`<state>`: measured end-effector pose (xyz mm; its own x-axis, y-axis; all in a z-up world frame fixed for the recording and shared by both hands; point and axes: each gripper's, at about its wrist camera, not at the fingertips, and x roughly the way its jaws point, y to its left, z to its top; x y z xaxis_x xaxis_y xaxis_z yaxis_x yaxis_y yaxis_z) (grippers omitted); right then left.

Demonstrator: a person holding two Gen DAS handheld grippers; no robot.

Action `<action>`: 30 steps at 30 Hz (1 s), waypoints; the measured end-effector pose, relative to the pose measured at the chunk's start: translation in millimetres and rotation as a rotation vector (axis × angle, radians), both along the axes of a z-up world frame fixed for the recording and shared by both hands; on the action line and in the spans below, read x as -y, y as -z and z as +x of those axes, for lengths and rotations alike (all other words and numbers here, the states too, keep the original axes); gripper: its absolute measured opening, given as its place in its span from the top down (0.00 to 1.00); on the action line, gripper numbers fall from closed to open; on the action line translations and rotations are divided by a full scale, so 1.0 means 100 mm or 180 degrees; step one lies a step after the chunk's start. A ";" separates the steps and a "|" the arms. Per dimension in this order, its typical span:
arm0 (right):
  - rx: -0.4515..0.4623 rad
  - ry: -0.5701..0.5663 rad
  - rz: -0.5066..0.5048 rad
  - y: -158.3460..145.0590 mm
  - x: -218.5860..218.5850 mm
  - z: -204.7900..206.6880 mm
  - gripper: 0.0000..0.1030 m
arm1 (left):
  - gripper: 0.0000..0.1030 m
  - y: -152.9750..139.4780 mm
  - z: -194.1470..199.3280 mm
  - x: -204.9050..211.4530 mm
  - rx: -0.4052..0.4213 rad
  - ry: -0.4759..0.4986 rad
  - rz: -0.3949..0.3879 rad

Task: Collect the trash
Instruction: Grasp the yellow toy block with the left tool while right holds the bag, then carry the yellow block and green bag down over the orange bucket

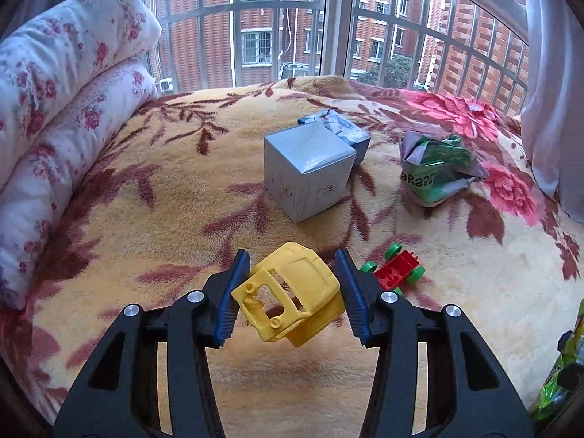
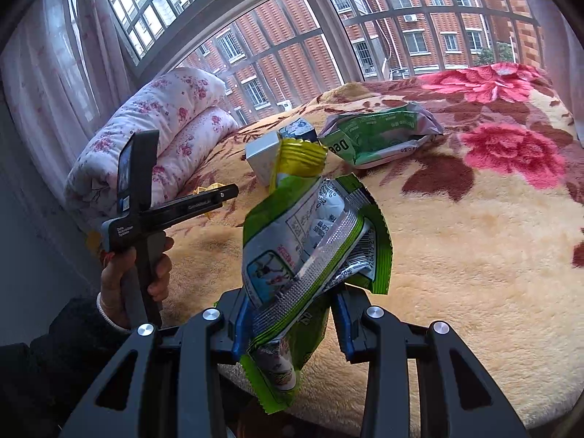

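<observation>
My left gripper (image 1: 292, 292) is shut on a yellow toy car cab (image 1: 292, 297), held a little above the floral blanket (image 1: 146, 219). My right gripper (image 2: 292, 325) is shut on a crumpled green snack wrapper (image 2: 310, 241), lifted over the blanket's near edge. A crumpled green and silver bag (image 1: 436, 168) lies at the right of the blanket; it also shows in the right wrist view (image 2: 379, 135). A grey box (image 1: 306, 168) with a smaller blue box (image 1: 346, 131) behind it stands mid-blanket.
A red toy chassis with green wheels (image 1: 396, 268) lies right of the left gripper. A rolled floral quilt (image 1: 58, 116) lines the left side. A barred window (image 1: 277, 25) and a curtain (image 1: 551, 91) stand behind. The left hand-held gripper (image 2: 146, 211) shows in the right wrist view.
</observation>
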<state>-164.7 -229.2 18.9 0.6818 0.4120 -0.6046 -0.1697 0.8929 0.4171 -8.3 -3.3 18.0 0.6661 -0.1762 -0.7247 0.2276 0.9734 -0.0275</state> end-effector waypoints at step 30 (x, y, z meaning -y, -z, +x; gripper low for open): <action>-0.0231 -0.0281 -0.0304 0.28 -0.32 -1.18 0.63 | 0.54 0.23 -2.18 0.14 -0.0137 0.1179 0.0268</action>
<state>-282.5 -197.0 -9.2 0.5985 0.4066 -0.6903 -0.2216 0.9120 0.3450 -226.6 -17.7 -4.8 0.5372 -0.3380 -0.7728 0.5648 0.8246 0.0319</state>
